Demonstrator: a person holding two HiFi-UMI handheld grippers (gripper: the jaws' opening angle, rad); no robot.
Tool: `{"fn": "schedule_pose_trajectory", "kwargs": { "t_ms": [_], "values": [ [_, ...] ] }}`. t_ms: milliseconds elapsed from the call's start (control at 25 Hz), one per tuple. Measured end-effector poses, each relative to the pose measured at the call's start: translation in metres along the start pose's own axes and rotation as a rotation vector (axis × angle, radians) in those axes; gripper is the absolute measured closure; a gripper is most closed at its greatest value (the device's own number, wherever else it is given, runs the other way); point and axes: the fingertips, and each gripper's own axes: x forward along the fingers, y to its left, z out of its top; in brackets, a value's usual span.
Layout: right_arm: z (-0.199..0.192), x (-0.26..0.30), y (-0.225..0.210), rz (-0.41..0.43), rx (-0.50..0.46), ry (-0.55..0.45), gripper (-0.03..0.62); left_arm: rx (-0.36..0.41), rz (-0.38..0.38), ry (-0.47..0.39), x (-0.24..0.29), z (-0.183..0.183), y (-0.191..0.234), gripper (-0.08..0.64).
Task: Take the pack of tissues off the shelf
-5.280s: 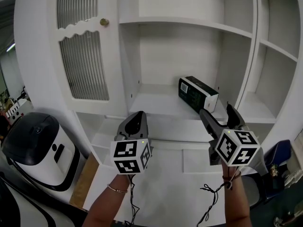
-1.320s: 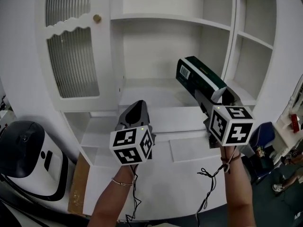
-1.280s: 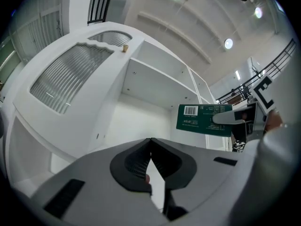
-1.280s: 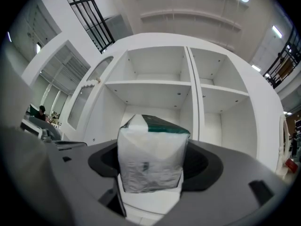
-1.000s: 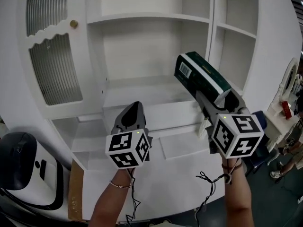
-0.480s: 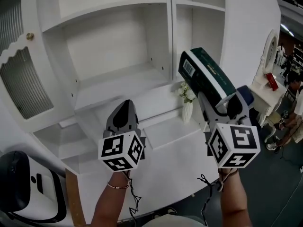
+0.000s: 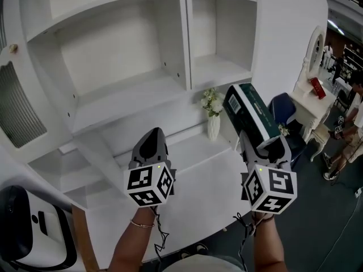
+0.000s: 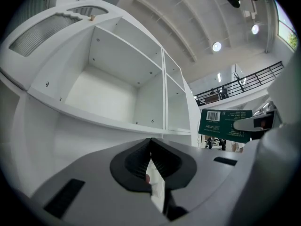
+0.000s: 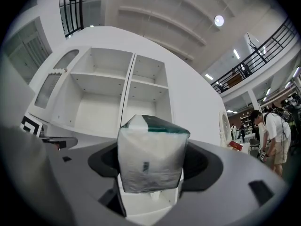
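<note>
Right gripper [image 7: 258, 149] clamps one end of the green pack of tissues [image 7: 249, 115], held in air clear of the white shelf [image 7: 130, 98], where its jutting far end could tip the nearby flower vase [image 7: 212, 126] or lever loose, while the left gripper [image 7: 152, 136] is closed and empty.

Your light is bright and even — round white ceiling lamps [image 9: 218, 20] glare; both gripper views bulge, darkening at the corners; white wooden shelves [image 7: 125, 101] look sharp.

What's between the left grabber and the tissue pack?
A small white vase of flowers on the cabinet ledge, between the left gripper and the pack of tissues, in the head view.
</note>
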Motion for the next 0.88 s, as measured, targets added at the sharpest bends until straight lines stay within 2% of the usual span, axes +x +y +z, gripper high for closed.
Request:
{"fn": "schedule_pose_trajectory", "kwargs": {
  "t_ms": [360,600,880],
  "values": [
    [-0.074,0.009,-0.001,-0.003,0.079,0.077,0.239,0.005,0.084,0.044,-0.005,-0.042,0.030,0.543],
    [-0.118,0.025,0.024,0.061,0.073,0.102,0.239,0.010,0.176,0.109,-0.020,-0.076,0.067,0.543],
    [-0.167,0.044,0.066,0.156,0.055,0.150,0.239,-0.026,0.293,0.145,-0.046,-0.114,0.099,0.543]
  ]
}}
